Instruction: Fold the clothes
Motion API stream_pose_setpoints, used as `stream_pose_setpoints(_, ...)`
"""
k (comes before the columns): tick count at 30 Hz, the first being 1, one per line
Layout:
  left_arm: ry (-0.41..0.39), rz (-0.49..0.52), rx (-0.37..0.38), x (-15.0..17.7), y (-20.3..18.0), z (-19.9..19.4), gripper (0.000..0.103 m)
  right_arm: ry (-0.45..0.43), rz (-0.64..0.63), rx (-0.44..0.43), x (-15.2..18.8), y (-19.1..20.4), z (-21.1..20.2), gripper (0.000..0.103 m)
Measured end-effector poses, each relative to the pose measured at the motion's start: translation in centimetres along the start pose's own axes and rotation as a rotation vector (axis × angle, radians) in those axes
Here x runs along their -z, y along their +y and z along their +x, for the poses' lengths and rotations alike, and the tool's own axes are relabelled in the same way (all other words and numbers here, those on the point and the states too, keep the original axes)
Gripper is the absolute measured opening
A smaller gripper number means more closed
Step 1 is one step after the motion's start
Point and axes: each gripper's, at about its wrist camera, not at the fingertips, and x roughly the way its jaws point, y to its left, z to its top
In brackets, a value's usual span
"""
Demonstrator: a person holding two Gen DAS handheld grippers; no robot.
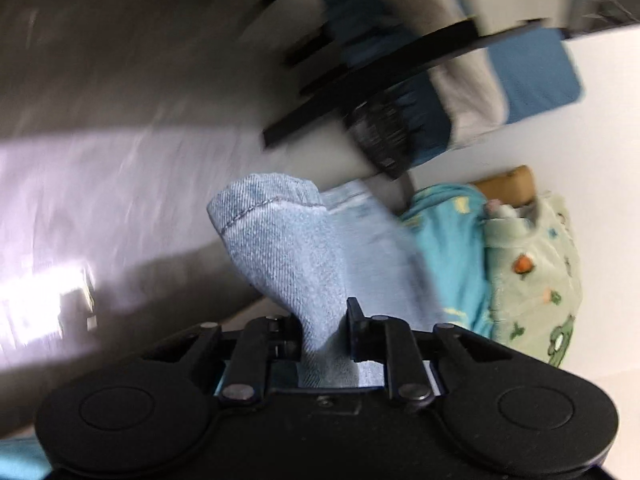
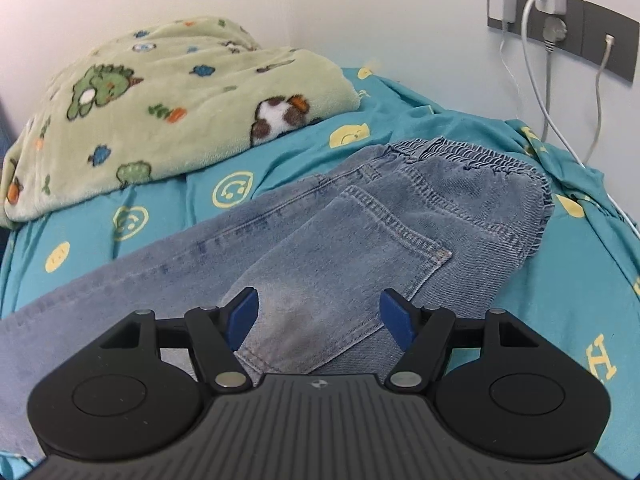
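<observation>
I find my left gripper (image 1: 324, 332) clamped on a hemmed end of the jeans (image 2: 360, 236), lifted clear of the bed. My right gripper (image 2: 318, 316) hangs open over the jeans, which lie on the teal sheet (image 2: 172, 216) beside a green blanket (image 2: 160, 112).

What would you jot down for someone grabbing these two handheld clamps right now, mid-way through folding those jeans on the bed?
Left gripper: shut on a hemmed end of the jeans, lifted off the bed.
Right gripper: open, hovering over the seat area near the back pocket, holding nothing.
Jeans lie on the teal sheet, waistband toward the wall; green blanket beside them.
Done: one end picked up. Left: probably carry it to the waistband, flatten, fold again.
</observation>
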Motion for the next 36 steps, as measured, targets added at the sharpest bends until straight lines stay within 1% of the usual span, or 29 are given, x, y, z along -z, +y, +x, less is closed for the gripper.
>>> stream_pose_setpoints(4,-0.104,0.259,-0.008,1.7,-8.1,-3.9,0.016,-0.02,0.036,-0.024,-0.2,-0.6,-0.4,0.07)
stream_pose_setpoints(8,-0.192,0.469,0.014,5.8,-16.0,-7.0,0.016,-0.019,0.071,-0.062,-0.6,-1.3,-0.4,0.07)
stream_pose_setpoints(12,-0.256,0.668,0.071,12.4,-23.1,-9.2,0.008,-0.034,0.112,-0.098,-1.1,-2.2,-0.6,0.07)
stream_pose_setpoints(14,-0.264,0.763,0.106,16.6,-26.0,-9.8,0.008,-0.039,0.14,-0.111,-1.3,-2.9,-0.6,0.07)
stream_pose_setpoints(16,-0.261,0.846,0.15,21.0,-28.1,-10.1,0.007,-0.036,0.158,-0.119,-1.3,-3.4,-0.5,0.07)
stream_pose_setpoints(20,-0.223,0.987,0.196,30.0,-29.5,-8.7,0.006,-0.012,0.19,-0.133,-1.4,-4.2,0.0,0.07)
stream_pose_setpoints(23,-0.177,1.059,0.214,36.3,-28.8,-6.5,0.006,-0.009,0.236,-0.148,-1.7,-5.1,0.2,0.07)
stream_pose_setpoints(25,-0.123,1.11,0.207,40.2,-27.6,-4.6,0.006,-0.013,0.249,-0.147,-1.8,-5.5,0.3,0.07)
stream_pose_setpoints(28,-0.026,1.163,0.175,44.6,-25.7,-1.8,0.006,0.0,0.252,-0.154,-1.8,-5.7,0.9,0.07)
stream_pose_setpoints(30,0.019,1.205,0.14,46.6,-24.6,-0.2,0.006,0.014,0.25,-0.172,-1.7,-5.8,1.3,0.07)
stream_pose_setpoints(32,0.026,1.259,0.13,48.0,-23.6,0.1,0.006,0.026,0.238,-0.198,-1.6,-5.5,1.7,0.07)
stream_pose_setpoints(34,0.045,1.29,0.137,48.0,-23.3,-0.1,0.007,0.046,0.222,-0.24,-1.5,-5.1,2.1,0.07)
stream_pose_setpoints(36,0.08,1.302,0.152,46.9,-23.1,-0.5,0.012,0.057,0.221,-0.303,-1.3,-4.6,2.4,0.07)
